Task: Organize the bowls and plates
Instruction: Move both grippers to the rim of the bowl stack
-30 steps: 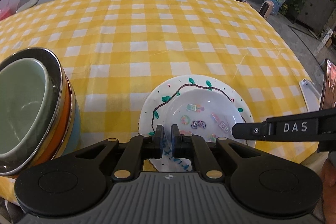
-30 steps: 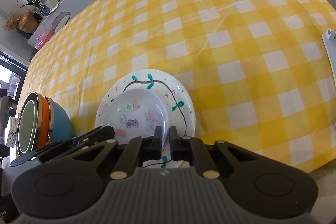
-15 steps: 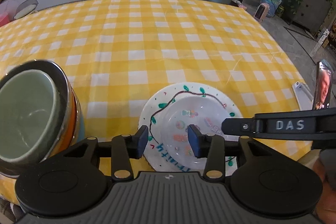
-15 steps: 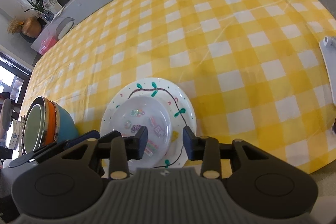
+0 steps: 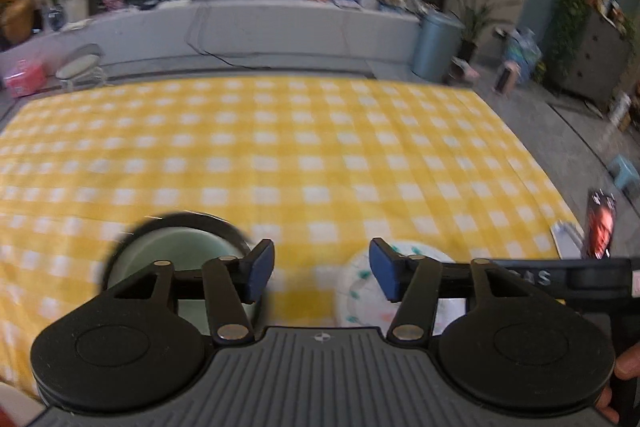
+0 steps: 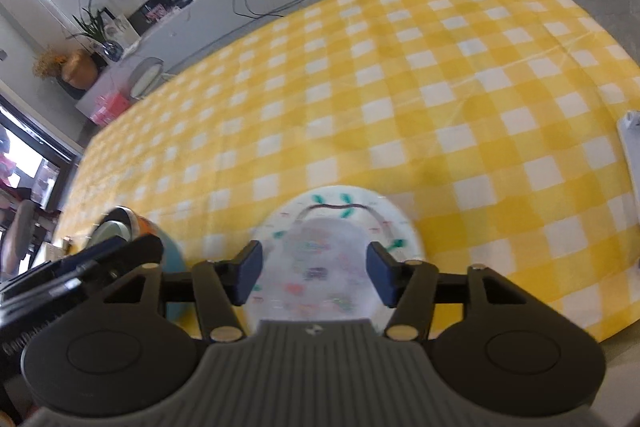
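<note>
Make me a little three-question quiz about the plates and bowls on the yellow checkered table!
1. True or false: the right tool is squeezing the decorated plate.
2. What colour is the inside of the top bowl in the stack?
3. Which is closer to the decorated plate? A) the bowl stack B) the pink box

Key:
1. False; its pads stand apart, having just been opening, with nothing gripped.
2. Pale green.
3. A
</note>
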{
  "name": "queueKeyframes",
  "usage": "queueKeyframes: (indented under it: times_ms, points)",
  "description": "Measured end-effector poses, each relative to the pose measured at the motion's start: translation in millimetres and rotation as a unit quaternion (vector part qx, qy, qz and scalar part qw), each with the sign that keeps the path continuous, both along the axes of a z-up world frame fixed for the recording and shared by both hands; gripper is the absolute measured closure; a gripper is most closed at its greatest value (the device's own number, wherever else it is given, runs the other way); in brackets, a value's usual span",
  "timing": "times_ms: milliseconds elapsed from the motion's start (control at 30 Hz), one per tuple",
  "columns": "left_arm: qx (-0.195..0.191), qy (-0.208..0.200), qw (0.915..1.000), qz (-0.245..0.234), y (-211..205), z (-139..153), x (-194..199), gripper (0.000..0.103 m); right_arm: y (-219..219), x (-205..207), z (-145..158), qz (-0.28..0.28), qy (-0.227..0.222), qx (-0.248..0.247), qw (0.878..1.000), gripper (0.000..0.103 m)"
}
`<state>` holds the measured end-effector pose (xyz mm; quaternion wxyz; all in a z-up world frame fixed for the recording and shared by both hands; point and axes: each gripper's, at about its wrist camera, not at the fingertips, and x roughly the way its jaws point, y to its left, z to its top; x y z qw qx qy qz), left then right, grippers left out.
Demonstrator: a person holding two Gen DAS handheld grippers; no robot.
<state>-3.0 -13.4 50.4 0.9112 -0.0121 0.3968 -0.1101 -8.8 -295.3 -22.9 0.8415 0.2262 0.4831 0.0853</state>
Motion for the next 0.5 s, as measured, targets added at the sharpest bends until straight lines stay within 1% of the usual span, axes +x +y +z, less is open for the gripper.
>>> queueKeyframes:
  times_ms: [67, 200, 300, 367, 500]
  points:
    - [-0.001, -0.002, 0.9996, 0.027, 17.4, 3.9, 2.7, 0.034, 11.5, 1.3, 6.9, 0.006, -0.006, 0.007, 1.000, 0.036]
    - [-0.025, 0.015, 0.9962, 0.082, 56.9, 2.7, 10.3, 0.031, 39.2, 4.3, 16.3, 0.020, -0.009, 0.017, 1.000, 0.032]
    - [-0.041, 0.026, 0.9923, 0.114, 82.7, -1.8, 13.5, 0.031, 59.5, 8.0, 18.2, 0.035, -0.001, 0.036, 0.999, 0.030]
    - [-0.045, 0.032, 0.9900, 0.129, 95.1, -6.5, 15.0, 0.028, 72.4, 11.0, 17.1, 0.044, 0.006, 0.045, 0.998, 0.029]
    - [-0.063, 0.051, 0.9864, 0.143, 117.9, -15.9, 14.1, 0.027, 97.9, 16.7, 13.2, 0.058, 0.015, 0.039, 0.997, 0.029]
